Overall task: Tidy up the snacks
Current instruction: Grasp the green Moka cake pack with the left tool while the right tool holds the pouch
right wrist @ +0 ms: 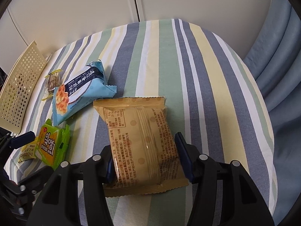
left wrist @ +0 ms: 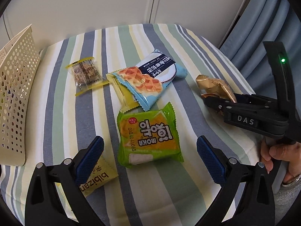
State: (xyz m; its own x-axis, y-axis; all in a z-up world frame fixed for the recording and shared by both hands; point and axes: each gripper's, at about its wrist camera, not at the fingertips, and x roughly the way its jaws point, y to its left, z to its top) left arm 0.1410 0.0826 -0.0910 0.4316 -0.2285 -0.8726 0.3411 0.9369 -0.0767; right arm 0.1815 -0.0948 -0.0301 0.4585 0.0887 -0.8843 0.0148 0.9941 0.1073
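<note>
Several wrapped snacks lie on a striped tablecloth (left wrist: 56,98). A green packet (left wrist: 148,137) lies flat directly ahead of my left gripper (left wrist: 150,146), which is open, its blue pads on either side of the packet's near end and apart from it. My right gripper (right wrist: 145,155) is shut on a tan-gold packet (right wrist: 139,135), pinching it across its width. In the left wrist view the right gripper (left wrist: 213,101) holds this gold packet (left wrist: 216,86) just above the cloth at the right. A person's hand (left wrist: 278,154) grips its handle.
A cream perforated basket (left wrist: 15,101) stands at the table's left edge. Beyond the green packet lie a light blue waffle packet (left wrist: 144,86), a blue coconut packet (left wrist: 161,66), a clear bar packet (left wrist: 85,73) and a yellow packet (left wrist: 97,179). Blue curtain (right wrist: 278,60) hangs at right.
</note>
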